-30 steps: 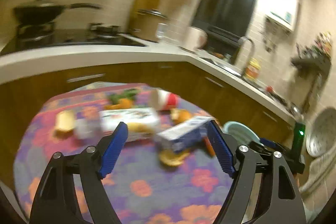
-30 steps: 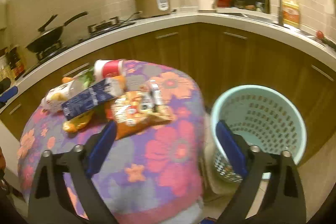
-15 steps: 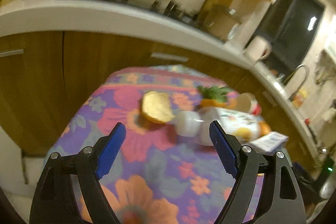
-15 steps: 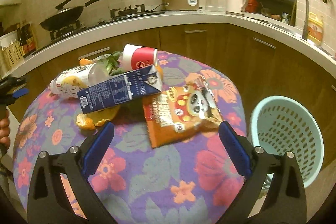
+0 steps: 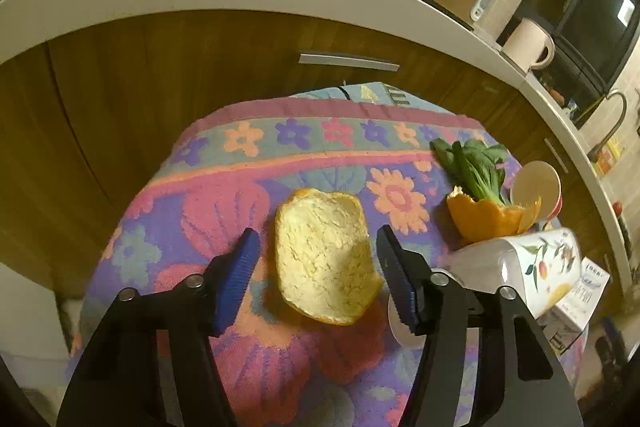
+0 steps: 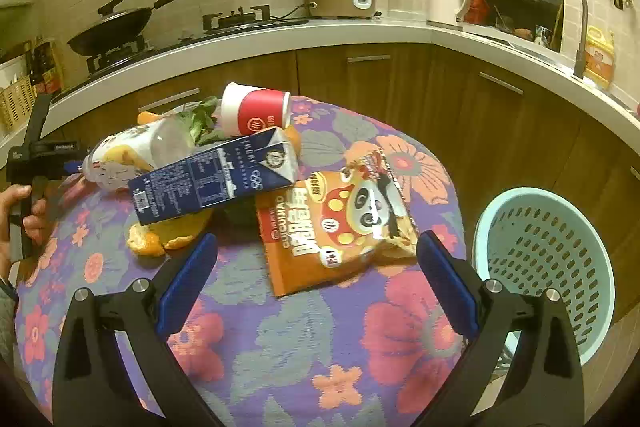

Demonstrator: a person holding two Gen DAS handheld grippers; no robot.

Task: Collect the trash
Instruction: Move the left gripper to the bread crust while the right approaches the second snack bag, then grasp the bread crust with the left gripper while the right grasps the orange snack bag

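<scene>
A: Our orange peel [image 5: 326,255] lies pith-up on the flowered tablecloth [image 5: 256,143], between the left gripper [image 5: 316,259] jaws, which are closing; the pads aren't pressing it.

B: So nothing's collected. The basket [image 6: 540,267] beside the table looks empty as far as we see, while carton [image 6: 212,179], snack bag [image 6: 340,219], cup [image 6: 256,109] and bottle [image 6: 132,151] wait.

A: And our right gripper [image 6: 316,283] hovers wide open before the snack bag, holding nothing.

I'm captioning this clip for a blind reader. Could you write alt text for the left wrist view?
The left gripper is closing around a large piece of orange peel lying pith-up on a flowered tablecloth, its blue pads not yet touching it. To the right lie another peel, leafy greens, a paper cup and a plastic bottle.
</scene>
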